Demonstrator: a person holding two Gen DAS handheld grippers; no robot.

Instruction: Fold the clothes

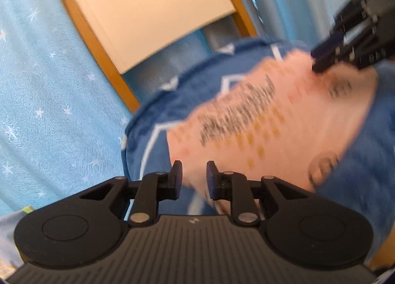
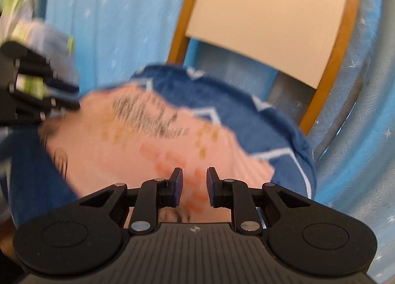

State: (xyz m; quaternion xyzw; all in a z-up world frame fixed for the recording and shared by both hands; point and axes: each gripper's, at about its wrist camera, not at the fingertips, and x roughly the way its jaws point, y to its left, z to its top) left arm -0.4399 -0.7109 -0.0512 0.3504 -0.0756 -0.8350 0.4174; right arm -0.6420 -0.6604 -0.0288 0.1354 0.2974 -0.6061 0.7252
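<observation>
One pink printed garment [image 1: 271, 120] lies spread on the blue cushion [image 1: 158, 116] by its edge, apparently unfolded, while my left claw [image 1: 194, 177] and right claw [image 2: 194, 185] hover over it, half open and empty.

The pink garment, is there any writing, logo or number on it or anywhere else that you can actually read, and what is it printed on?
Black lettering across the pink garment: a printed word or line, too blurred by motion to read in either wrist view.
Round dark marks near the pink garment's edge: look like small emblems, unreadable.
Small white mark on the left hand-held gripper body: a symbol, not text.
Chair back: holes only, no writing.
Nothing legible anywhere.
</observation>
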